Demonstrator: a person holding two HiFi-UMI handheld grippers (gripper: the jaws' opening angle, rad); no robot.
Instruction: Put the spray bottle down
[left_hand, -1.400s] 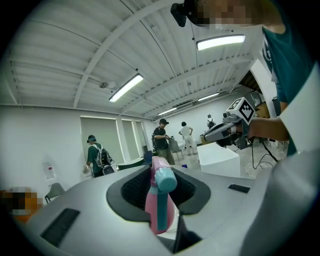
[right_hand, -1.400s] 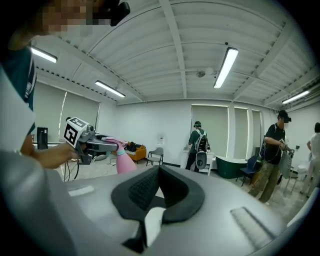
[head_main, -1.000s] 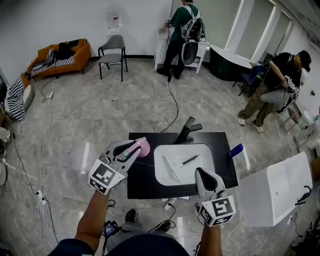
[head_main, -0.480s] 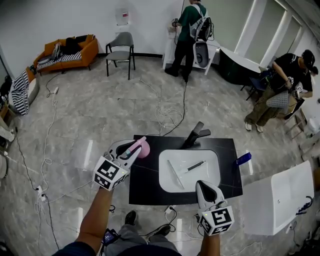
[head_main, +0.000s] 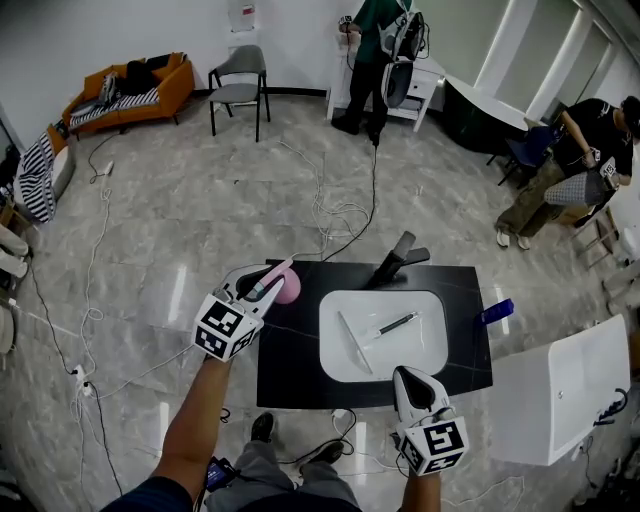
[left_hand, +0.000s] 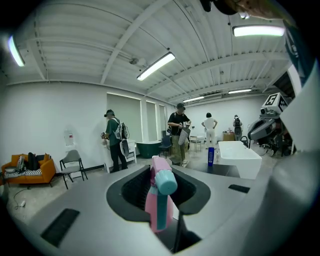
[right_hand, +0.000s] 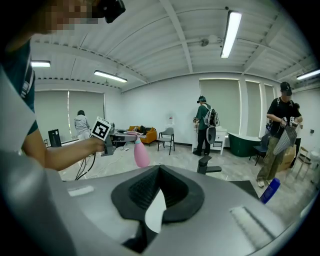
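1. Floor (head_main: 200, 220): pale polished tile, with loose cables (head_main: 330, 215) trailing across it.
2. Sofa (head_main: 120, 95): orange, against the far wall, with dark and striped items piled on it.
3. White tub (head_main: 560, 390): just off the bench's right end.
4. Bench (head_main: 290, 365): black, rectangular, directly below the camera.
5. Persons: one in a green top (head_main: 372, 50) stands at a white desk by the far wall. Another in black (head_main: 560, 165) bends over at far right.
6. Grey chair (head_main: 238, 90): stands between the sofa and the desk.
7. White basin (head_main: 340, 365): rounded rectangle set in the middle of the bench top.
8. Left gripper (head_main: 262, 285): raised over the bench's far left corner. Its jaws pinch the head of the spray bottle.
9. Right gripper (head_main: 415, 385): at the bench's near edge, in front of the basin. Its jaws are drawn together at the tips with nothing between them.
10. Black fixture (head_main: 398, 258): angled, at the bench's far edge behind the basin.
11. Spray bottle (head_main: 288, 288): pink body with a light blue nozzle. It is held up in the left jaws above the bench's far left corner, body hanging downward, not set down.
12. Blue bottle (head_main: 496, 311): at the bench's right edge.
13. Dark pen-like tool (head_main: 397, 323) and pale stick (head_main: 352, 343): both lie in the basin, apart from each other.
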